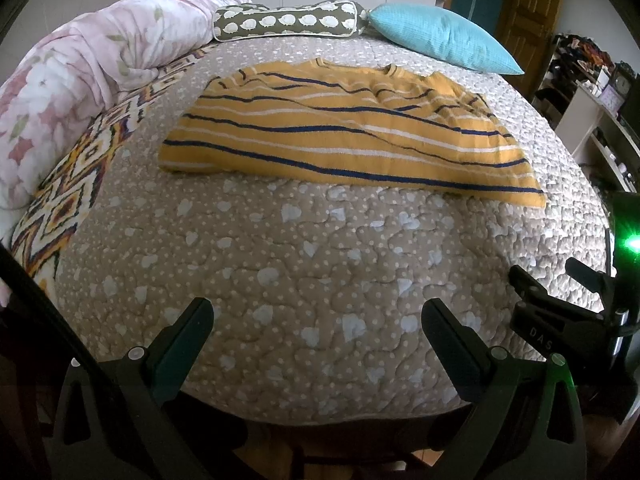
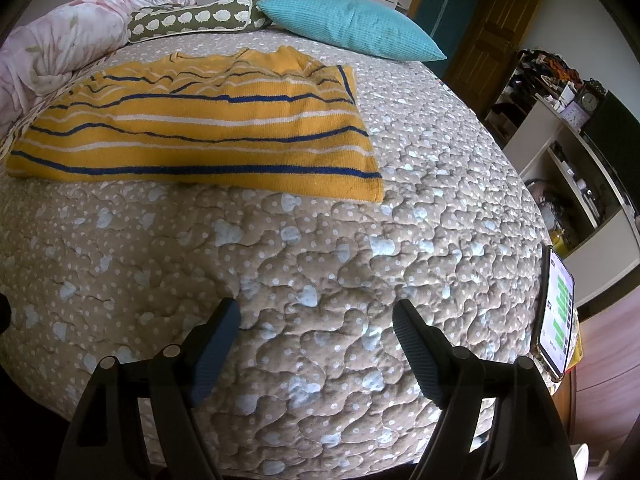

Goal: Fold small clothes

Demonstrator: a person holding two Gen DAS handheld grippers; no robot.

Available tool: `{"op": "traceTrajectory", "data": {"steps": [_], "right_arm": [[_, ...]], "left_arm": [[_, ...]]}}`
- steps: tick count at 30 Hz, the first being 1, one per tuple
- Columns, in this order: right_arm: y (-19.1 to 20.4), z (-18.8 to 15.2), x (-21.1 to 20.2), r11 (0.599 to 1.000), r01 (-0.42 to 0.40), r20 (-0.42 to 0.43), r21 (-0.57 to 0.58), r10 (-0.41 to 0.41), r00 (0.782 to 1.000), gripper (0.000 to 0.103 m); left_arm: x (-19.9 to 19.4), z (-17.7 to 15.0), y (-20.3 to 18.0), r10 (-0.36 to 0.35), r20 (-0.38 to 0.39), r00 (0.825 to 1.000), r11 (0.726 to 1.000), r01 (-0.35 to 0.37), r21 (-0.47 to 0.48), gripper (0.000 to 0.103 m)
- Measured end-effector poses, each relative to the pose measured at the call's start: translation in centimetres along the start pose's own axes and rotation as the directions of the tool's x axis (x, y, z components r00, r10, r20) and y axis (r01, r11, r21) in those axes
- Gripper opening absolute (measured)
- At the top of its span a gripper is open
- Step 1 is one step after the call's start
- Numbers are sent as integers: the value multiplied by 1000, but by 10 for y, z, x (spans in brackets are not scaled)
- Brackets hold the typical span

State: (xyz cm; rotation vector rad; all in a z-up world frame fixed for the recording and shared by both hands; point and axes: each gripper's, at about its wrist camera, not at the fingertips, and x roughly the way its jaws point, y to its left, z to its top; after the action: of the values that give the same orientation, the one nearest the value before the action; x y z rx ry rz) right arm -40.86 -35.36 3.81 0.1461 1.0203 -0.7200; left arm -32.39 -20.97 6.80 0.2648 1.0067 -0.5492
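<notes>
A yellow garment with navy and white stripes (image 1: 340, 136) lies spread on the quilted bed, its hem toward me and its neckline at the far side; it also shows in the right wrist view (image 2: 208, 128). My left gripper (image 1: 318, 320) is open and empty, low over the bed's near edge, well short of the garment. My right gripper (image 2: 316, 318) is open and empty too, over the near edge and to the right of the left one. The right gripper also shows at the right edge of the left wrist view (image 1: 552, 276).
The beige dotted quilt (image 1: 304, 280) covers the bed. A floral duvet (image 1: 72, 76) is bunched at the left. A patterned bolster (image 1: 288, 22) and a teal pillow (image 1: 444, 36) lie at the head. A lit phone (image 2: 556, 312) stands at the bed's right edge; shelves stand beyond.
</notes>
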Motion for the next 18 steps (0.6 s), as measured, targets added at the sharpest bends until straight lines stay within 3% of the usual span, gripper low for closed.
{"op": "traceTrajectory", "data": {"steps": [13, 18], "right_arm": [[-3, -3, 2, 1000, -6, 2, 14, 6, 1000, 85], [-11, 2, -1, 998, -13, 40, 63, 11, 999, 85]], "left_arm": [[5, -1, 2, 19, -7, 1000, 1000, -19, -1, 103], [11, -1, 7, 33, -15, 999, 999, -33, -7, 103]]}}
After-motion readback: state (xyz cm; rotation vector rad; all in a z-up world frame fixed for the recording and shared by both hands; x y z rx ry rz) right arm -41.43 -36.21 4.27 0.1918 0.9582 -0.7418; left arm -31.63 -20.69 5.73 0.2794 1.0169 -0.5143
